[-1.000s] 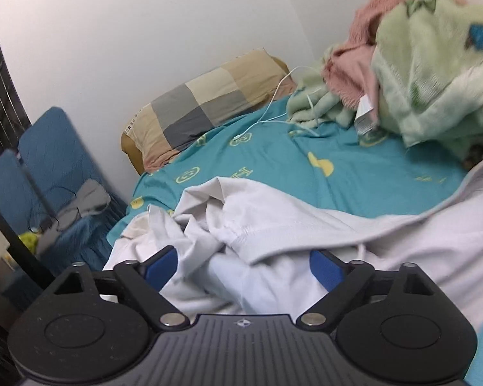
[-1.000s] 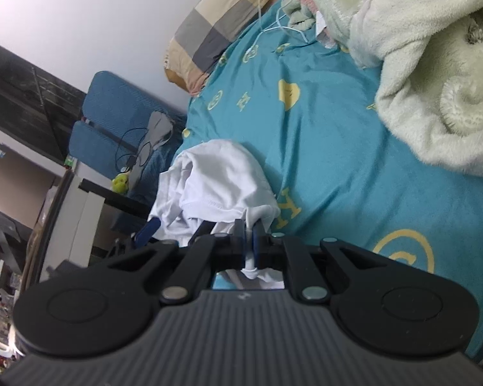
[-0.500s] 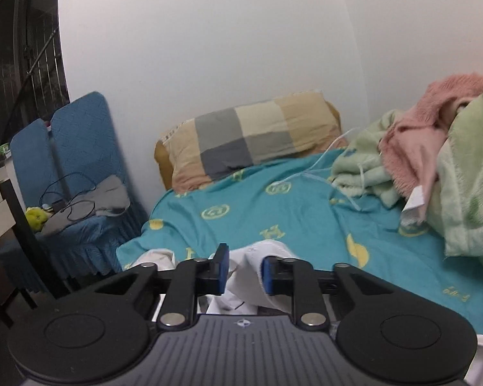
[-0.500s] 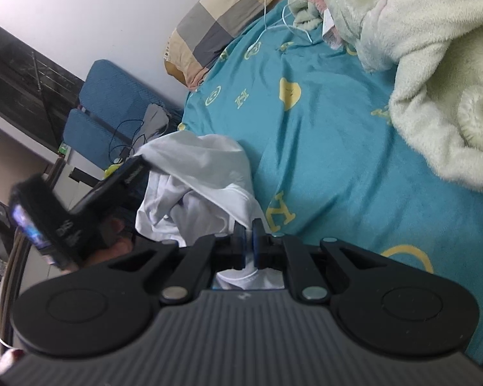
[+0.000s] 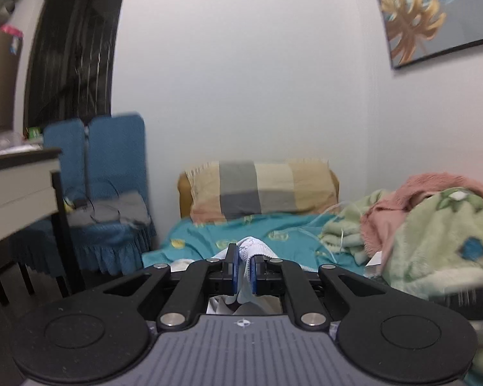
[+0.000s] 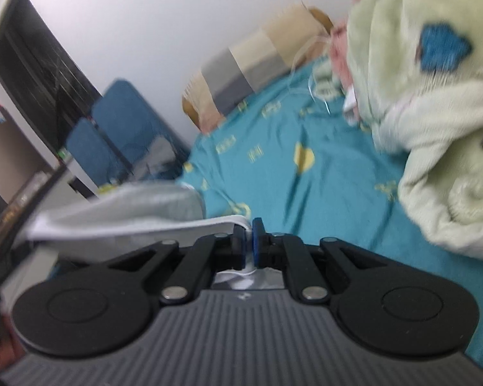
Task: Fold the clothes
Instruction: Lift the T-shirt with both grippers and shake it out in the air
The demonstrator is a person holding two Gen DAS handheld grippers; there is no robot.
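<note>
Left gripper (image 5: 244, 268) clamped on white garment (image 5: 253, 247); right gripper (image 6: 248, 246) clamped on same. Garment best held taut, level above bed (image 6: 322, 186) edge.

You can read only one kind of mark here: the teal bedsheet (image 6: 322, 173) carries a repeated yellow print, and several of its motifs look like a capital "H" (image 6: 255, 153). Blur keeps you from reading the rest, and the left wrist view offers no legible lettering.
</note>
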